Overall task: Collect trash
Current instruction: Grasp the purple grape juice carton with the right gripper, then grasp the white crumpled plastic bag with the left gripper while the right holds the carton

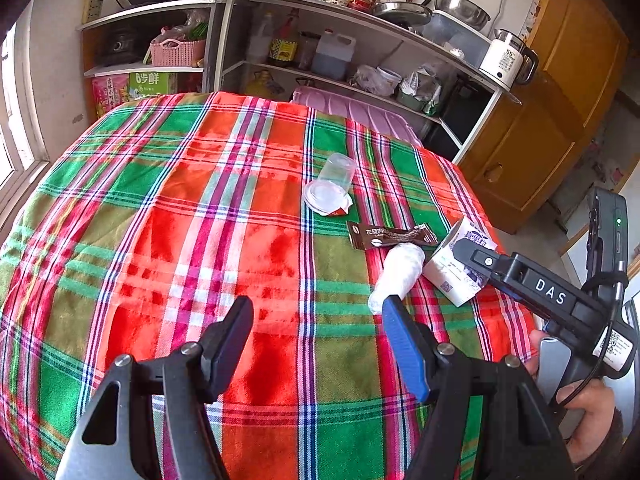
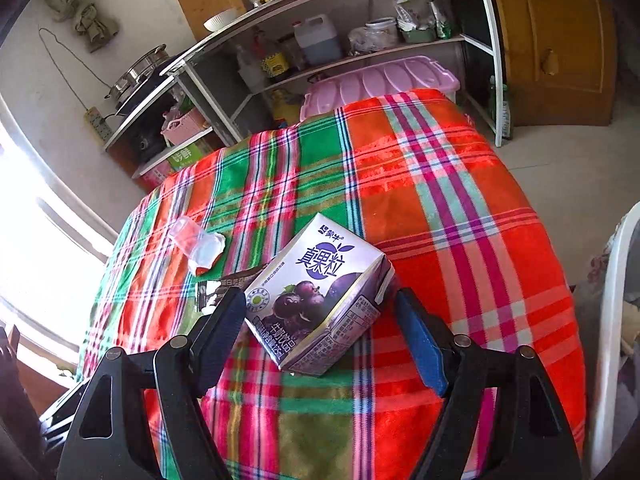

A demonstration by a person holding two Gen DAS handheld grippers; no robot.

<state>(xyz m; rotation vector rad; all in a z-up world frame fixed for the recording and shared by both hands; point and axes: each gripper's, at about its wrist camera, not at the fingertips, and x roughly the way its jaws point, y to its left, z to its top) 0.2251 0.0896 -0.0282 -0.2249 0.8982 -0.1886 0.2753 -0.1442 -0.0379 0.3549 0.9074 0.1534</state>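
Right gripper (image 2: 320,316) jaws apart, milk carton (image 2: 320,292) between them, lying on the plaid tablecloth (image 2: 460,220); pads clear of its sides. Brown sachet (image 2: 232,280) partly under the carton's left edge. Clear plastic cup (image 2: 198,242) tipped over, near the table's left edge.

**Handheld grippers, black frames and blue pads**

The left gripper (image 1: 318,316) has black triangular arms with silver pivot screws, one finger padded blue, the other dark. The right gripper (image 1: 476,256) bears white "DAS" lettering, a QR sticker, a green light and a black cable; behind it, a hand (image 1: 588,408) in a dark sleeve.
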